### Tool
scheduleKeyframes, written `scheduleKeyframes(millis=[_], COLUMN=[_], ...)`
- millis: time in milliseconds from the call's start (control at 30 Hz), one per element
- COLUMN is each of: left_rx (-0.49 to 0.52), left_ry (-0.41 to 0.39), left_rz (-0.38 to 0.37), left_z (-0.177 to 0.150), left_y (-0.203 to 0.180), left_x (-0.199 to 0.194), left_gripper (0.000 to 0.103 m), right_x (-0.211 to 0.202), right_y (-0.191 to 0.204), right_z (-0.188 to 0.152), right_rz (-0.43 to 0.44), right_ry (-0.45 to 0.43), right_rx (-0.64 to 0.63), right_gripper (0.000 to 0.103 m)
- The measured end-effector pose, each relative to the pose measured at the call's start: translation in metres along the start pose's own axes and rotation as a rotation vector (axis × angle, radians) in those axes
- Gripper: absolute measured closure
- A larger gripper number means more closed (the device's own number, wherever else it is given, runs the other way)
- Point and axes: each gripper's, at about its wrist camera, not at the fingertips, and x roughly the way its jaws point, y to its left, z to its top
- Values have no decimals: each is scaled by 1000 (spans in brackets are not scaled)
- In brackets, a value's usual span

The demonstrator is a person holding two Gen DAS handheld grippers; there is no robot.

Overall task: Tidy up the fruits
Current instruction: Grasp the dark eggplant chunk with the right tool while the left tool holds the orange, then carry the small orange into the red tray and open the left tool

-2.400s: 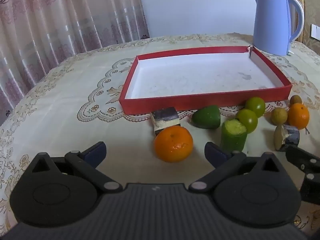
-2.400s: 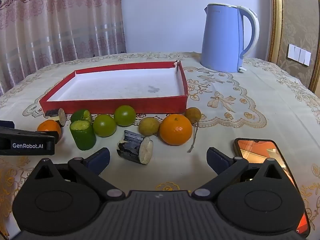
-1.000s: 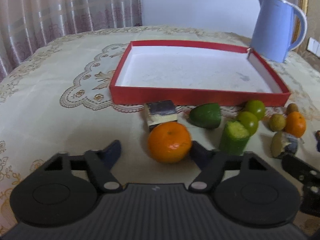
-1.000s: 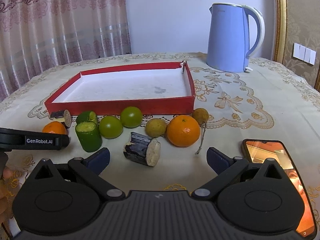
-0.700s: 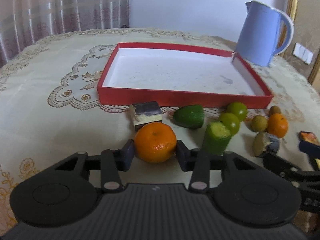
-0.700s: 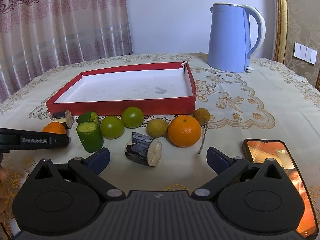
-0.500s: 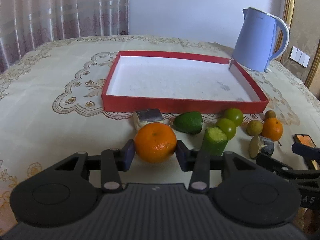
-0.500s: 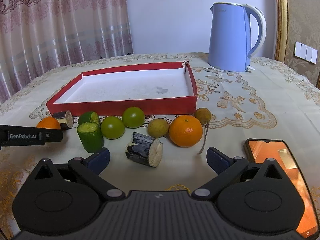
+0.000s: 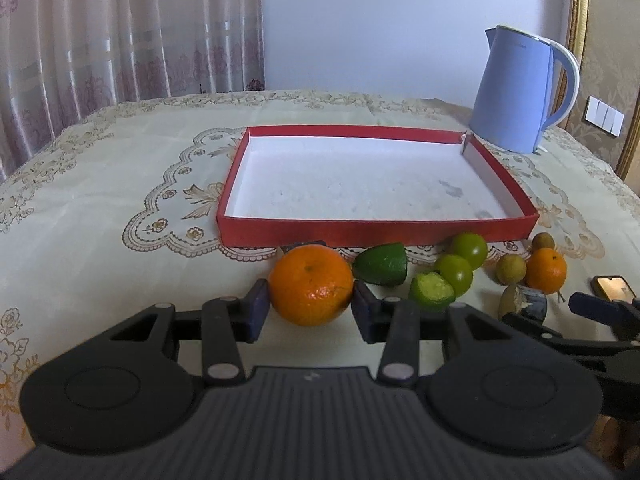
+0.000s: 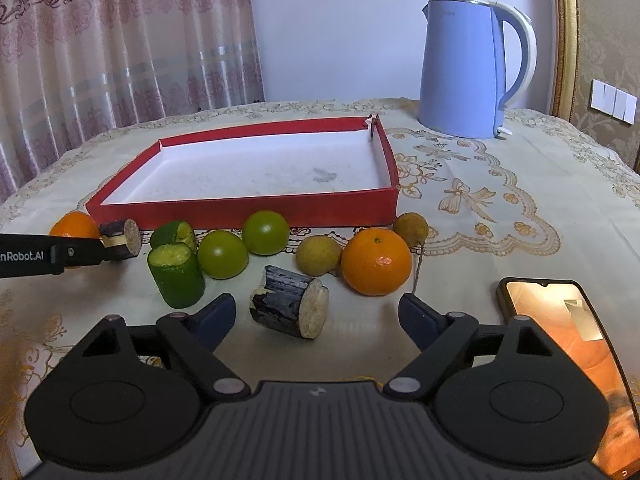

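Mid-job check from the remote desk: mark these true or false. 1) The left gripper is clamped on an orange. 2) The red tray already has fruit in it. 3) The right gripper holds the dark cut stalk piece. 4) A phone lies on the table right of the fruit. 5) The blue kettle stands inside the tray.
1) True: the left gripper pads press both sides of the orange.
2) False: the red tray holds nothing.
3) False: the right gripper jaws are closing, but the dark stalk piece lies untouched.
4) True: the phone lies there.
5) False: the kettle stands beyond the tray.
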Motion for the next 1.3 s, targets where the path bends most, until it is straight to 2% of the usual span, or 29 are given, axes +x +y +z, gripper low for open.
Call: scheduleKeyframes(millis=[233, 333, 600, 1300], left_rx=[1, 6, 11, 38], left_ry=[6, 1, -3, -19], left_rz=[-5, 0, 2, 7], left_z=[-1, -1, 0, 14], left_y=[-1, -1, -2, -6], left_x=[1, 1, 0, -2], left_gripper=[62, 62, 62, 62], right_x=[10, 11, 6, -5], right_y=[9, 7, 3, -1], right_z=[4, 2, 1, 5], right_rz=[-56, -40, 9, 71], right_ry=[8, 18, 39, 24], right_rx=[-8, 4, 14, -2], right_gripper=[29, 35, 67, 73])
